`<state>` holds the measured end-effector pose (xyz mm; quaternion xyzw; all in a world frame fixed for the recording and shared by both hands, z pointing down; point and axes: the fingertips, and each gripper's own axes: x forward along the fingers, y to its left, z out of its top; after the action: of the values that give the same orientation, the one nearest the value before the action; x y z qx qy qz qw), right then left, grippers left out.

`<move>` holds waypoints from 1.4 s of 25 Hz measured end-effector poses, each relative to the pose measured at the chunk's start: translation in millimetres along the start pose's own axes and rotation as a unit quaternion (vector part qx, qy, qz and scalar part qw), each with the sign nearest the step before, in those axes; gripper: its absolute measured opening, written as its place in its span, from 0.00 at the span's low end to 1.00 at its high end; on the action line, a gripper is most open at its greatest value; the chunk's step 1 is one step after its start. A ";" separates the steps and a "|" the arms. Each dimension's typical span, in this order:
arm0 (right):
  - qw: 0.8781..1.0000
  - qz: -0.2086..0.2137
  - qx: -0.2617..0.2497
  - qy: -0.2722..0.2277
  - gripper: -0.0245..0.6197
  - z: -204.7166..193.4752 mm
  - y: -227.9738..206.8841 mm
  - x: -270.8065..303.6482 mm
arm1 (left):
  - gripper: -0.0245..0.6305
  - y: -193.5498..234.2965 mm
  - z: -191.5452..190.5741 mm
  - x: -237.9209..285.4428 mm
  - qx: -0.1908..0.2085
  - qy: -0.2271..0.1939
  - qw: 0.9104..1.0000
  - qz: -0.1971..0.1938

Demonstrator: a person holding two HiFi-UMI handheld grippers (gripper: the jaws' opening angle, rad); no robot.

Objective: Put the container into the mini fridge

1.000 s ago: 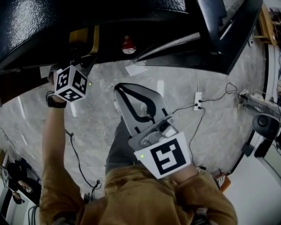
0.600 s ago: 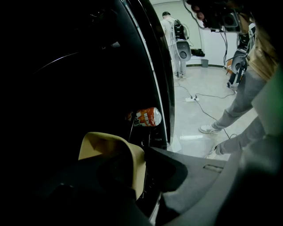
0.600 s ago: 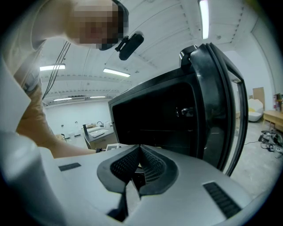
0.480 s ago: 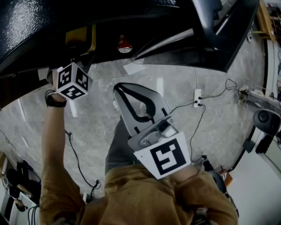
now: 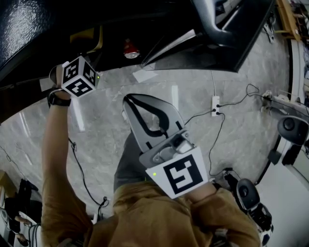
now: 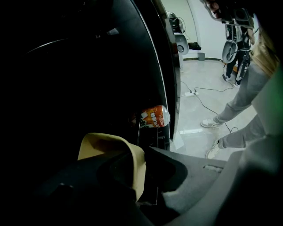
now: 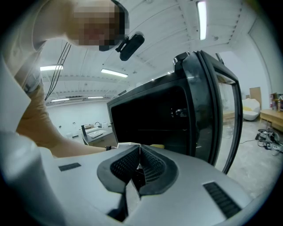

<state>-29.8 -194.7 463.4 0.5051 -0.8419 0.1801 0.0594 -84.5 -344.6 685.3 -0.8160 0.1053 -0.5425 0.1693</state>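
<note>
Floor: we stand on grey marble (image 5: 101, 120), well below both claws.
Fridge (image 7: 150, 114): black, with its door (image 7: 216, 101) open, ahead of both claws.
Right gripper view alone: ceiling lights (image 7: 201, 13) above the fridge.
Left claw (image 6: 135, 176): we clamp the yellow container (image 6: 101, 143) at the fridge's dark opening, with an orange can (image 6: 154, 116) just beyond.
Right claw (image 7: 138, 152): jaws together, empty.

My left arm (image 5: 50, 159) is stretched far out in front of me. It has a dark band (image 5: 57, 99) on the wrist, just behind my left claw (image 6: 141, 170). That claw squeezes a yellow container (image 6: 110, 148) between its jaws. My right claw (image 7: 139, 154) is well behind it, close to my chest, with its jaws pressed together.
</note>
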 end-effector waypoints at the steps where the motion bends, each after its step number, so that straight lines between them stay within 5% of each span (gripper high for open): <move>1: 1.000 -0.002 0.001 0.000 0.04 -0.5 -1.5 -0.9 | 0.15 1.5 0.6 2.7 0.004 0.003 1.000 -0.002; 24: 1.000 -0.021 0.011 -0.004 0.04 -0.9 -27.5 -0.5 | 0.16 27.0 12.5 28.9 0.000 0.001 1.000 0.003; 35: 1.000 -0.025 0.015 -0.007 0.04 2.9 -31.9 -12.0 | 0.35 37.4 23.8 23.8 0.001 -0.010 1.000 0.029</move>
<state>4.0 -199.3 465.1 0.5280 -0.8267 0.1876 0.0505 -52.8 -383.6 682.5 -0.8180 0.1266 -0.5293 0.1864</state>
